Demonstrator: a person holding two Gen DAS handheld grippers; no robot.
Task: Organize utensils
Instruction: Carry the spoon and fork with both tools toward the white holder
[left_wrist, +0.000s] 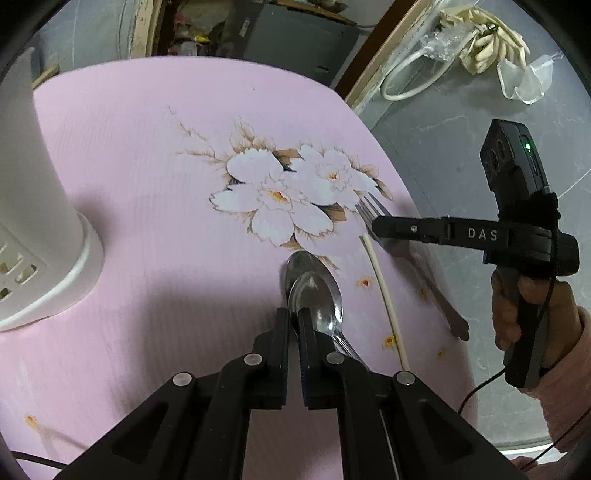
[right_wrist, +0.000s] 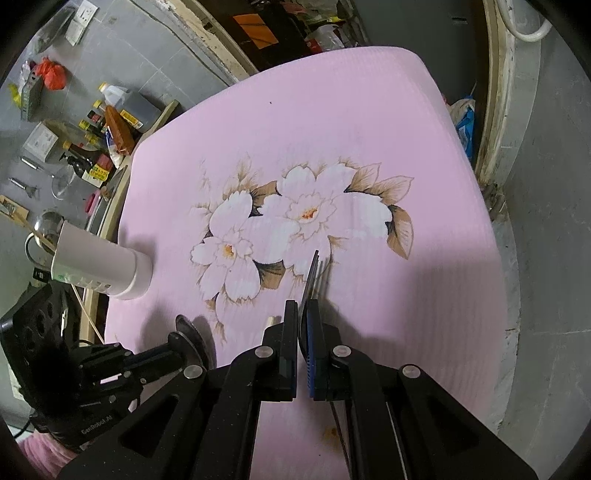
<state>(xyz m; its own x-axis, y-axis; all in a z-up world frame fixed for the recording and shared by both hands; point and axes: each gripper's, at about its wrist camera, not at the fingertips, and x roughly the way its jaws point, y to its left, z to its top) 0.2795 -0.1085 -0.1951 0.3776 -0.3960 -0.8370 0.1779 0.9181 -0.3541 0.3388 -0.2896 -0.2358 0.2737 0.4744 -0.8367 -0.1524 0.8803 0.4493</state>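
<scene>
Gripping two stacked shiny metal spoons (left_wrist: 314, 291), the left gripper (left_wrist: 294, 317) risks dropping one; the right gripper (right_wrist: 303, 317) clamps a steel fork (right_wrist: 314, 273).

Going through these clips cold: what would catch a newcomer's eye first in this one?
Probably the white flower print in the middle of the pink table cover. Next, the left gripper shut on a spoon above a second spoon, and the right gripper pinching a fork. A white utensil holder stands at the cover's left edge.
</scene>
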